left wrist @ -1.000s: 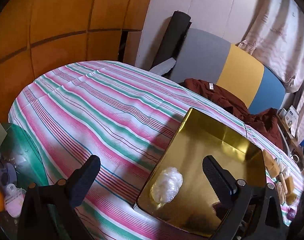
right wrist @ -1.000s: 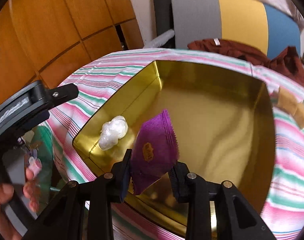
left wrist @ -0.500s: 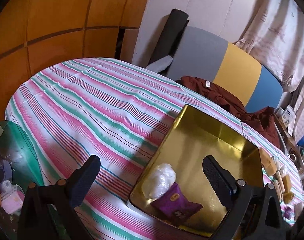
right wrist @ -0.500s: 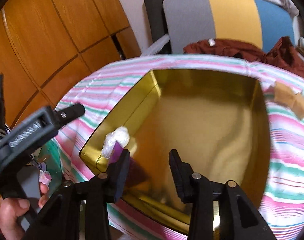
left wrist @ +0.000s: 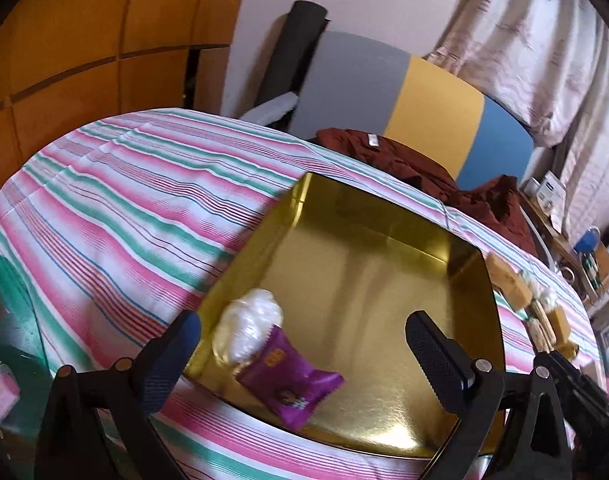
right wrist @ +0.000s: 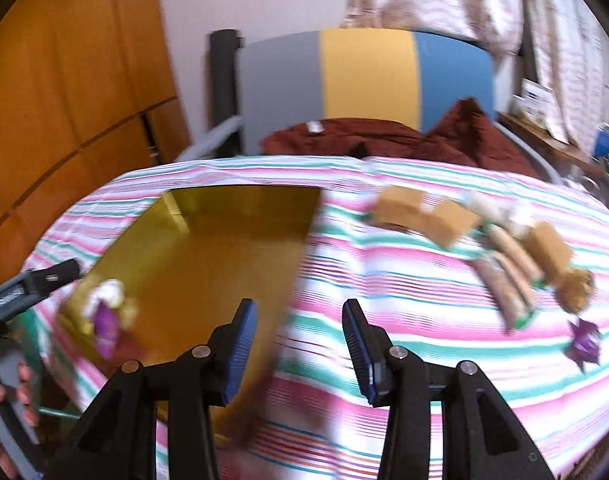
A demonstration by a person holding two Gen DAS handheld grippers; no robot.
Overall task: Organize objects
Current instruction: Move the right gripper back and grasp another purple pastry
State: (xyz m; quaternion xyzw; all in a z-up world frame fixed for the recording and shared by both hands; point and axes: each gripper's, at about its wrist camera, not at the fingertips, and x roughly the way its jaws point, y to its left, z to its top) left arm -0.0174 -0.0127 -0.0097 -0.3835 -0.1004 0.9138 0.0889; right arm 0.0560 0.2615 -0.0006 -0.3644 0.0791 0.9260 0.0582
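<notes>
**Sorting snacks into the gold tin: one purple packet in, more waiting**

Resting inside the gold tin [left wrist: 384,280], at its near-left corner, the purple packet [left wrist: 290,380] lies flat and touches a white crinkled wrapper [left wrist: 250,320] just behind it. The rest of the tin floor is bare. The tin sits on a striped tablecloth [left wrist: 124,208].

Right gripper [right wrist: 296,344]: jaws have just been opening, now parted with nothing between them, poised over the tin's right edge and the cloth. Left gripper [left wrist: 304,344]: jaws spread wide and empty, hovering over the tin's near side.

Beyond the tin, to its right, the unsorted pile waits on the cloth: tan boxes [right wrist: 420,212], long biscuit packs [right wrist: 508,276], a second purple packet [right wrist: 584,340]. They lie close together, some touching.

Risks, as a judgement: the right view is heavily blurred, so aim at the crowded pile may be poor; closing there could catch two items or knock a neighbour away. Slick wrappers may slip from the pads. A low carry could clip the tin's wall and shift it on the cloth.
</notes>
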